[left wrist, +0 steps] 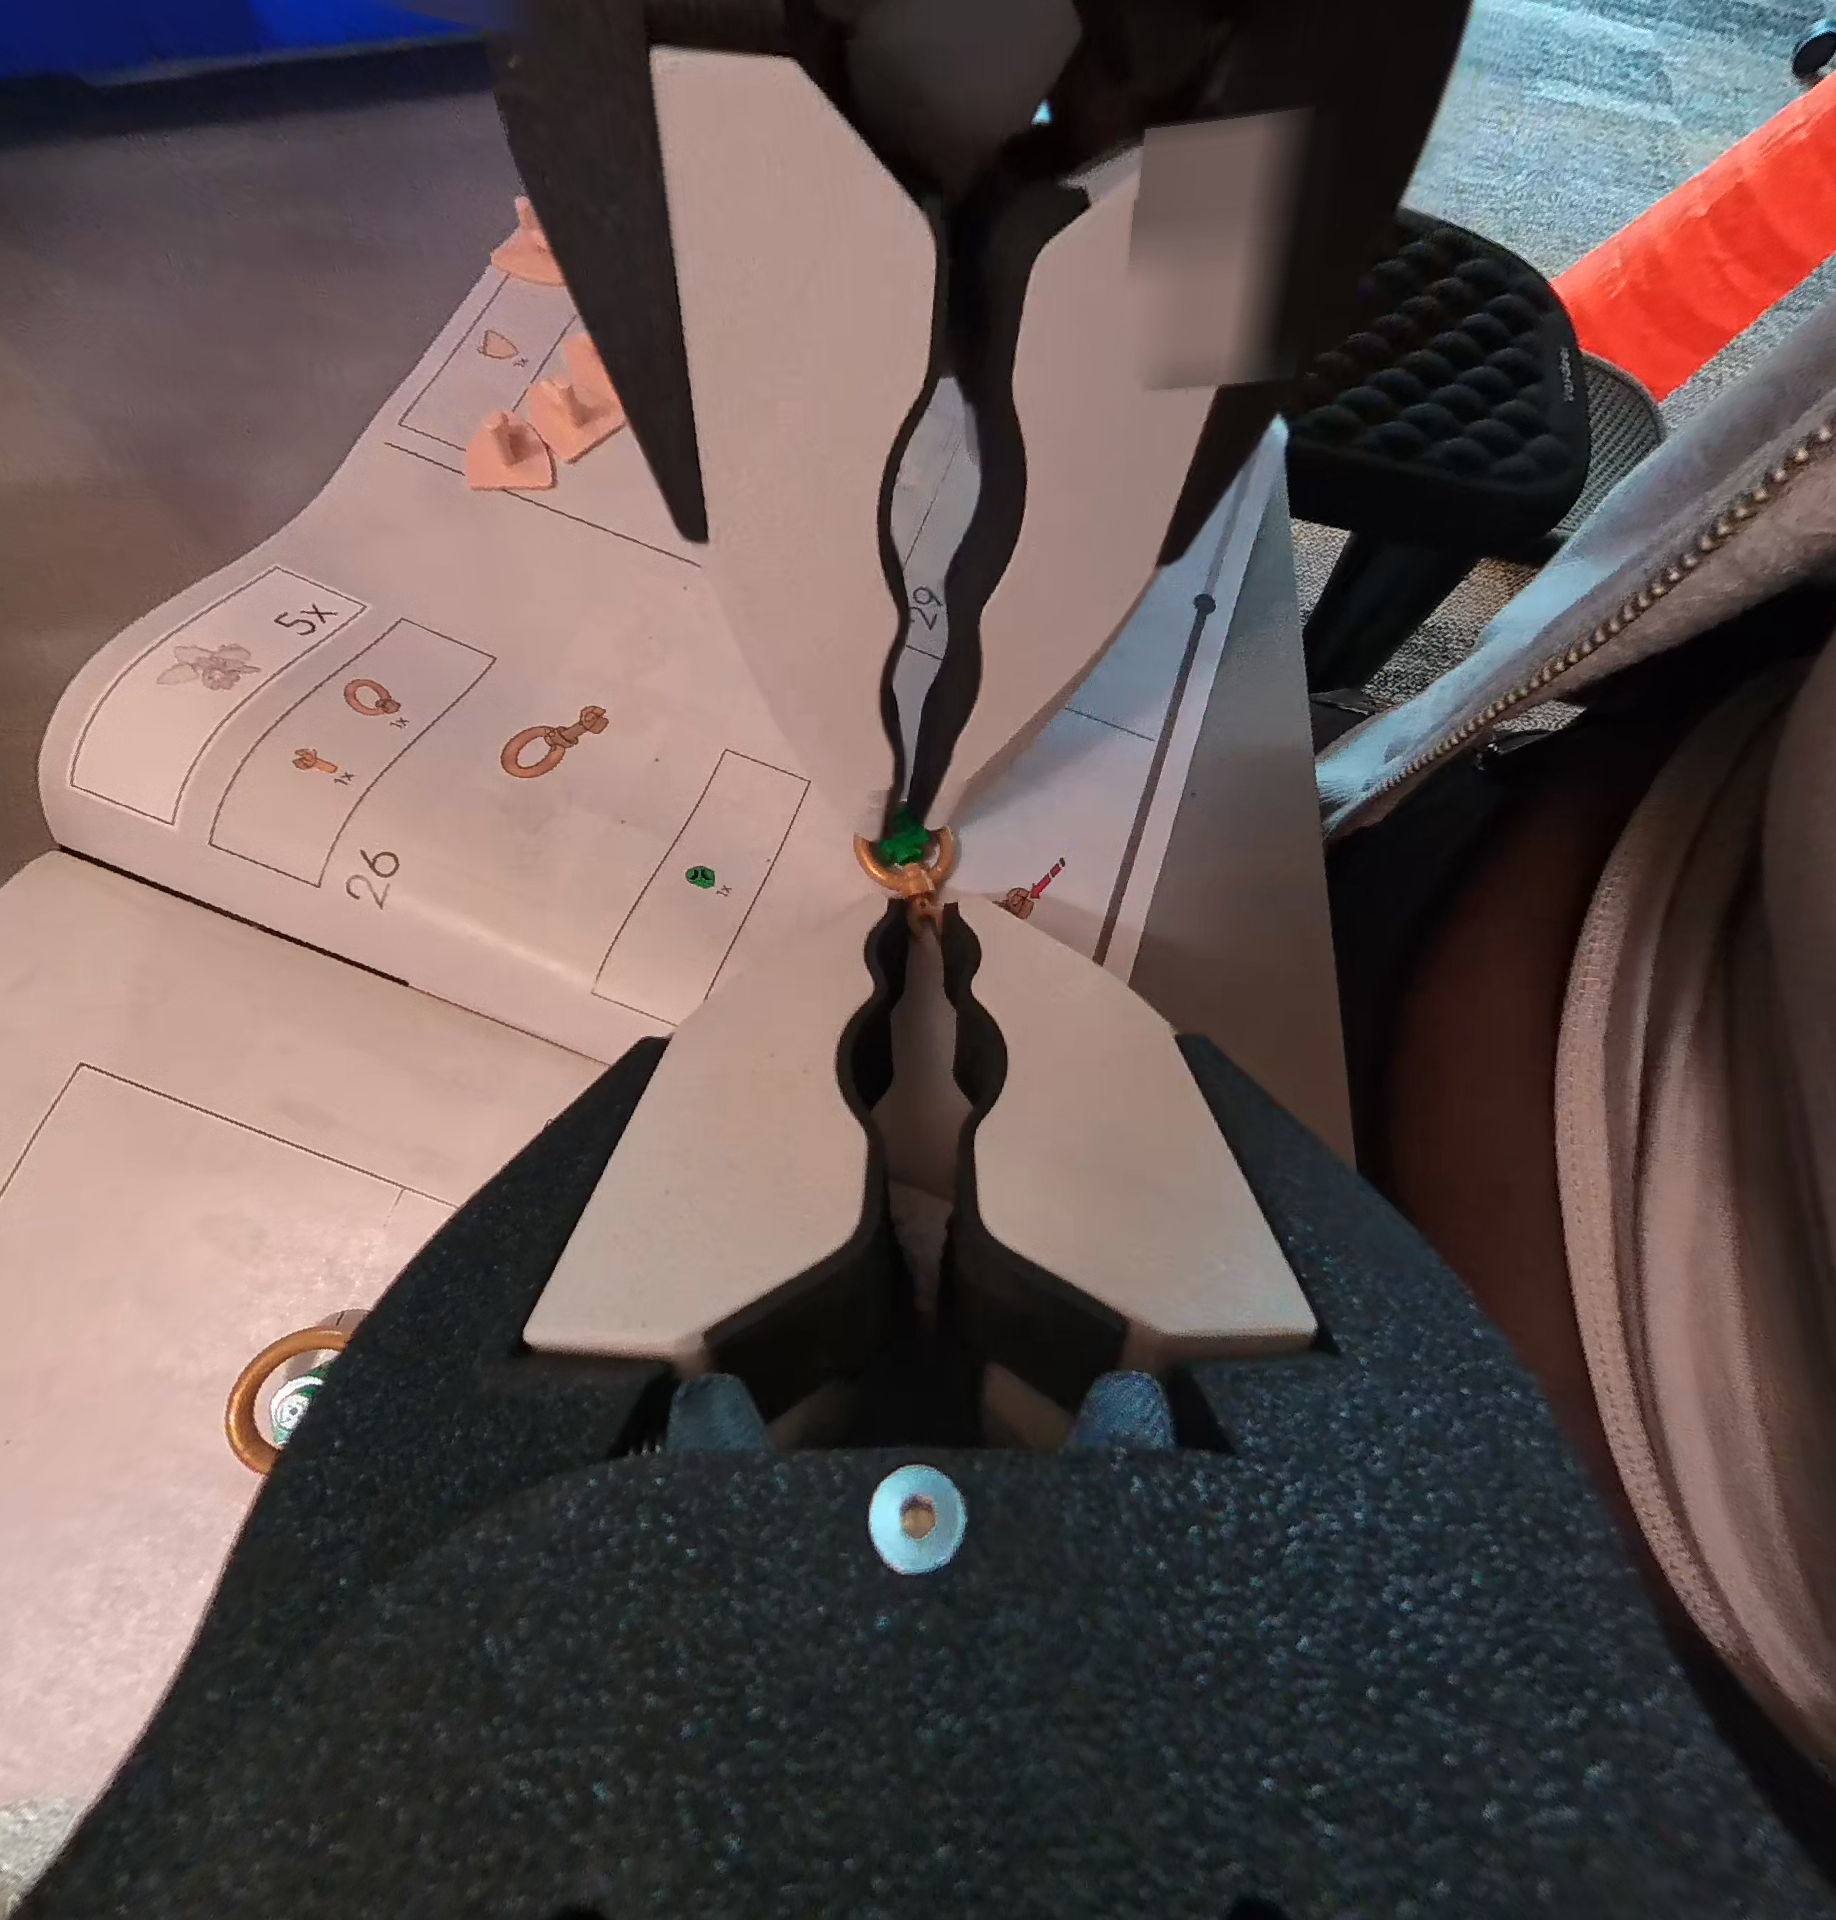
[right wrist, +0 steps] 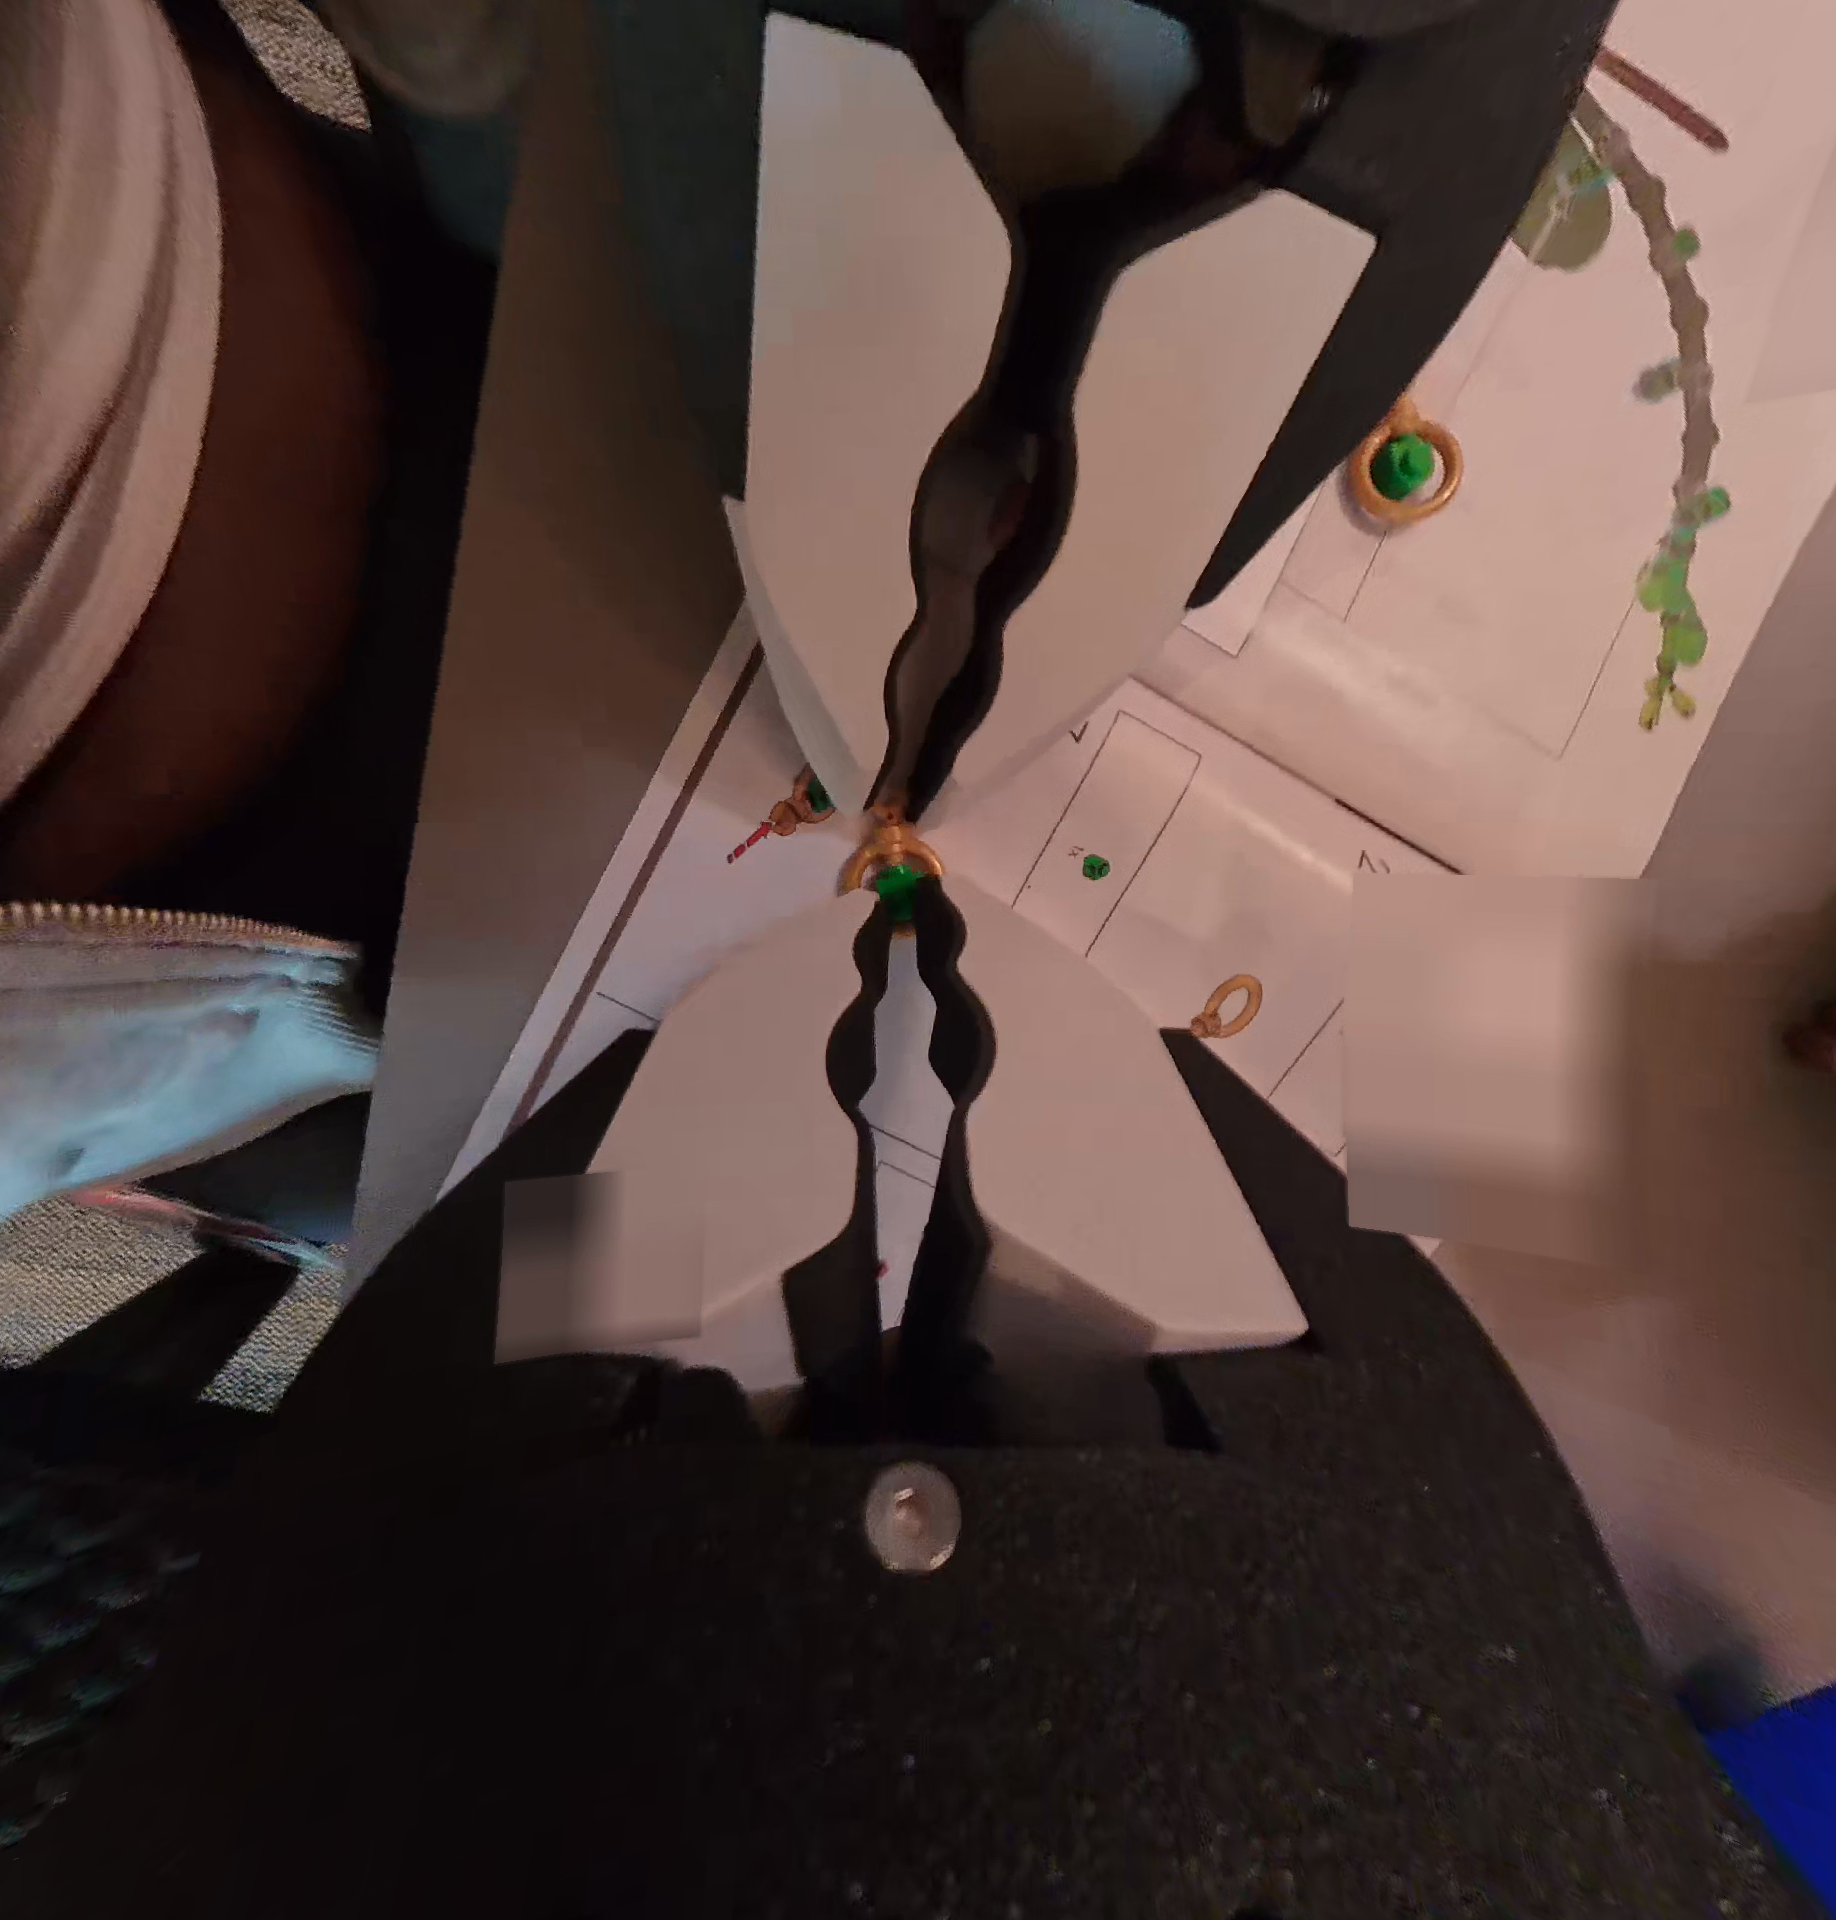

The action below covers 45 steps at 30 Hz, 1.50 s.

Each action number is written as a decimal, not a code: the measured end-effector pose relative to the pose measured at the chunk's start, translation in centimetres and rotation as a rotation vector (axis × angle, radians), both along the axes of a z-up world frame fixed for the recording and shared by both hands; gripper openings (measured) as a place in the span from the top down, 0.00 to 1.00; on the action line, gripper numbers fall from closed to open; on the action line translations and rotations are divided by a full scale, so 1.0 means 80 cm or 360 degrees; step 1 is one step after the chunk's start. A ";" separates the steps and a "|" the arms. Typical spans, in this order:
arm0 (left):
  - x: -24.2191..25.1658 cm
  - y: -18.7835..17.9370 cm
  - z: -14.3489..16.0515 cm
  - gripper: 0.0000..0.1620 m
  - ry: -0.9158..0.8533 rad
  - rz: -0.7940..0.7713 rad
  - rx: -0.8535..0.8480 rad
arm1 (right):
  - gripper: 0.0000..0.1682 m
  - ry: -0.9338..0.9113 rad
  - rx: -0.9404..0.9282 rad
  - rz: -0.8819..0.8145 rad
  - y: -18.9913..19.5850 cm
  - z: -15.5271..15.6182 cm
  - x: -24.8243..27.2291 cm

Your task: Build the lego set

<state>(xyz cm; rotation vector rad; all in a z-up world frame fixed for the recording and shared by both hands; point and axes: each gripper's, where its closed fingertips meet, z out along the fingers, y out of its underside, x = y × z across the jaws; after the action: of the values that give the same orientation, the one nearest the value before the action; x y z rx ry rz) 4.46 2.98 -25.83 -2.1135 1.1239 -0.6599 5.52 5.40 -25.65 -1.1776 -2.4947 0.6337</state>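
My left gripper [left wrist: 926, 920] is shut on the stem of a small gold ring piece [left wrist: 864, 860], held above the open instruction booklet [left wrist: 457, 831]. My right gripper [left wrist: 909, 816] comes in from the opposite side, tip to tip with it, and is shut on a small green stud piece [left wrist: 903, 836] that sits in the ring's hole. In the right wrist view, my right gripper [right wrist: 898, 920] pinches the green stud [right wrist: 896, 891] inside the gold ring [right wrist: 860, 860]. The left gripper [right wrist: 890, 805] holds the ring's stem from above.
Several pink petal pieces [left wrist: 540, 436] lie on the booklet's far page. A gold ring with a stud in it [left wrist: 259, 1403] lies on the near page and shows in the right wrist view [right wrist: 1402, 468], beside an empty ring [right wrist: 1231, 1003] and a green vine stem [right wrist: 1683, 468]. A black chair armrest [left wrist: 1433, 384] and a person's torso sit beyond the table edge.
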 end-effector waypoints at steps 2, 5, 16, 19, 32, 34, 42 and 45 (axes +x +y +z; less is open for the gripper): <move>0.000 0.000 0.000 0.96 0.0002 0.0003 0.0004 | 0.97 -0.0032 -0.0029 -0.0009 0.001 -0.001 -0.002; 0.000 0.000 0.000 0.96 -0.0003 0.0005 -0.0001 | 0.97 -0.0027 -0.0024 -0.0025 0.001 -0.001 -0.002; -0.001 0.001 0.000 0.96 -0.0007 0.0017 -0.0007 | 0.97 -0.0021 -0.0198 -0.0155 -0.003 0.000 0.001; -0.001 0.002 0.000 0.96 -0.0005 0.0015 -0.0004 | 0.97 -0.0015 -0.0182 -0.0165 -0.003 0.000 0.000; 0.000 0.001 0.000 0.96 -0.0008 0.0008 -0.0015 | 0.96 0.0063 -0.0244 -0.0210 -0.008 0.001 -0.003; 0.000 0.002 0.000 0.96 -0.0013 0.0008 -0.0022 | 0.93 0.0075 -0.0246 -0.0204 -0.007 0.001 -0.002; 0.000 0.002 0.000 0.96 -0.0014 0.0008 -0.0020 | 0.92 0.0069 -0.0306 -0.0215 -0.009 0.002 -0.005; 0.000 0.003 -0.001 0.96 -0.0013 0.0008 -0.0018 | 0.92 0.0061 -0.0313 -0.0219 -0.009 0.002 -0.004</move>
<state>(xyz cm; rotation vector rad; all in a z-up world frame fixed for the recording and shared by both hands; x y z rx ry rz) 4.49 3.20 -25.89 -2.1208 1.1124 -0.6736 5.23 4.70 -25.48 -1.3784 -2.3374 0.8706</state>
